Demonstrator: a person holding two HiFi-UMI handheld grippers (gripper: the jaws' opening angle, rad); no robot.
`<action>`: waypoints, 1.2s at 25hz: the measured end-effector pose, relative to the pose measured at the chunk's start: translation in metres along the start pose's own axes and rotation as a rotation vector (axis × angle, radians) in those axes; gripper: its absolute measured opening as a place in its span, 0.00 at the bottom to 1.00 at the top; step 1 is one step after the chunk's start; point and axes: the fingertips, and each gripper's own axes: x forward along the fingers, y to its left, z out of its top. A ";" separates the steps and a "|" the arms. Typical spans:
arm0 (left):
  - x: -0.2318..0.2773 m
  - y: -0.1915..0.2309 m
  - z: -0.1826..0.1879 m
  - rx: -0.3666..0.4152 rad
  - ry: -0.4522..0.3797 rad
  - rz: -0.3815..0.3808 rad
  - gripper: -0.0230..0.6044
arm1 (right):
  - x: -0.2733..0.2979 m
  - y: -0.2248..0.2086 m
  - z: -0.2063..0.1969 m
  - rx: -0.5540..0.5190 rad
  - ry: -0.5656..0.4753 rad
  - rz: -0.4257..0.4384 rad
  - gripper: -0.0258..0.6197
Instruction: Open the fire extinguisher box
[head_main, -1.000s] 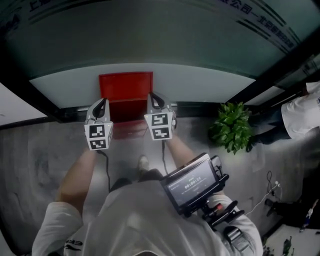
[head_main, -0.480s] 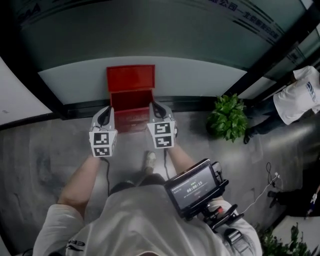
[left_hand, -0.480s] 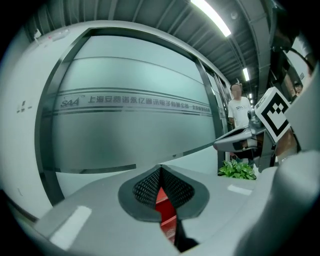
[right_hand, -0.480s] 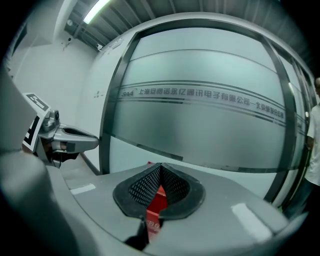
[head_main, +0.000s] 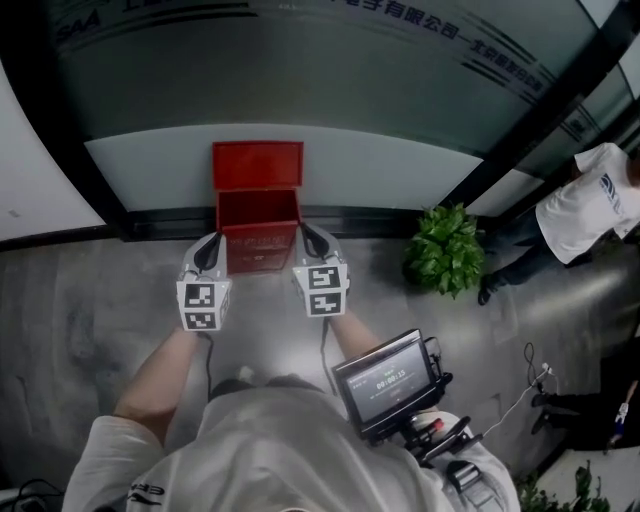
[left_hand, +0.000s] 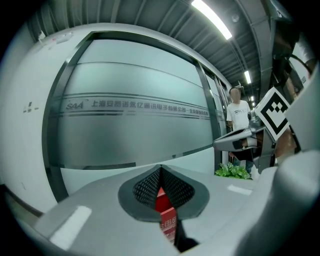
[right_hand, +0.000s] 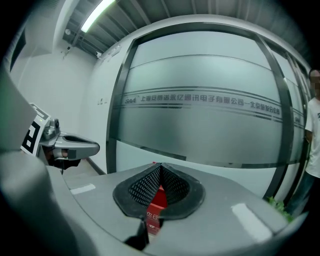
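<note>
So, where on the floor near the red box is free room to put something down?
Bare floor lies left of the red box, and between box and potted plant. Crowded: in front of the box, where the left gripper and right gripper hang, and beyond the plant, where a person stands.

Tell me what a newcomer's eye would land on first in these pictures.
The bright red fire extinguisher box stands out first, on the floor against the frosted glass wall with its lid raised. Just in front of it are the left gripper and right gripper, one at each side, both shut and empty. A green potted plant sits on the floor to the right.
</note>
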 end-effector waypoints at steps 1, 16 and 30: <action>-0.005 -0.005 0.001 -0.004 0.000 0.007 0.04 | -0.005 -0.001 -0.002 0.003 -0.001 0.009 0.06; -0.062 -0.071 0.002 -0.052 0.003 0.045 0.04 | -0.088 -0.017 -0.034 0.038 0.015 0.060 0.06; -0.072 -0.080 0.004 -0.038 -0.006 -0.020 0.04 | -0.107 -0.004 -0.038 0.064 0.024 0.019 0.06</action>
